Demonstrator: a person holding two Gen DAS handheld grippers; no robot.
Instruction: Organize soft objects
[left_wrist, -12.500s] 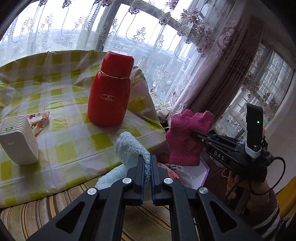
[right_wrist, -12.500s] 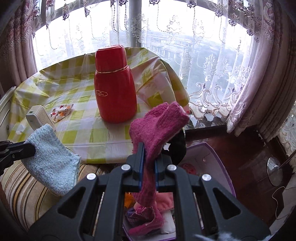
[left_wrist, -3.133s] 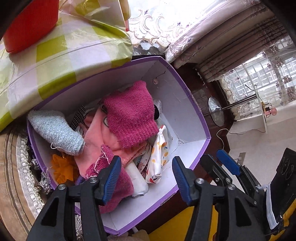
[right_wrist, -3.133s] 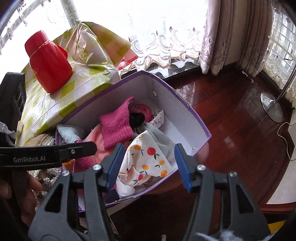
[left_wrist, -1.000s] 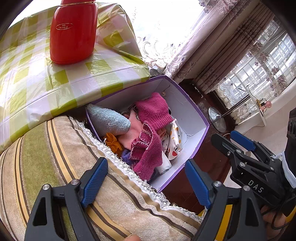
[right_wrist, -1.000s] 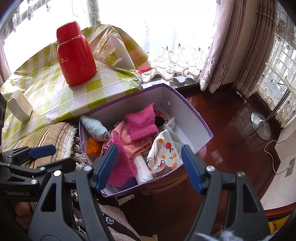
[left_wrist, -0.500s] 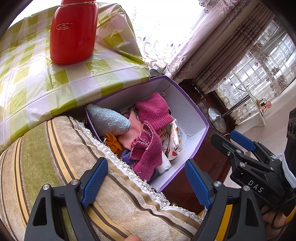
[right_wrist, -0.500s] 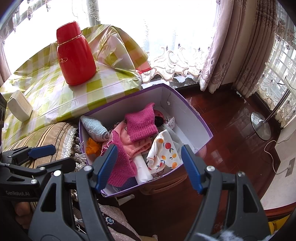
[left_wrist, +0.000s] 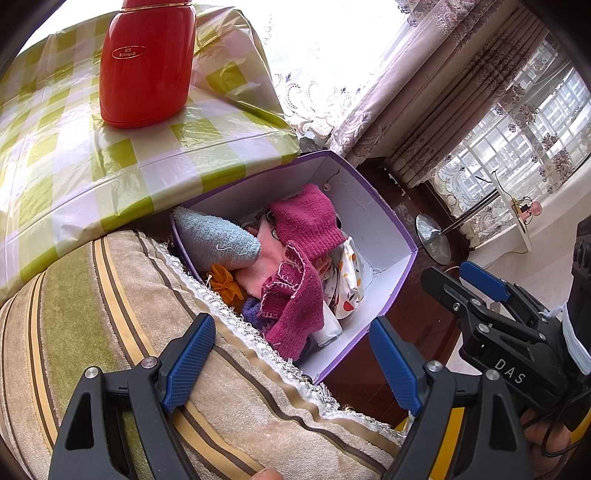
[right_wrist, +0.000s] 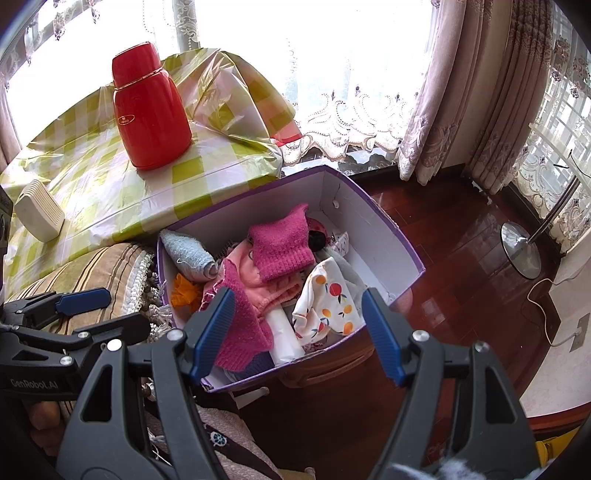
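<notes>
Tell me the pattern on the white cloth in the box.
The white cloth has orange and red fruit prints; the right wrist view shows it best.

My left gripper (left_wrist: 291, 363): black frame, blue ribbed pads, silver screws, white "GenRobot.AI" lettering. My right gripper (right_wrist: 298, 332): same black build, blue pads, "DAS" marking, black cable near handle.

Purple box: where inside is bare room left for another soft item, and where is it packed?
In the purple box, the bare patch is the white floor along the right wall, beside the fruit-print cloth. The left and middle are packed: light blue sock, pink knit glove, orange piece. Both grippers hang open above the box, empty.
</notes>
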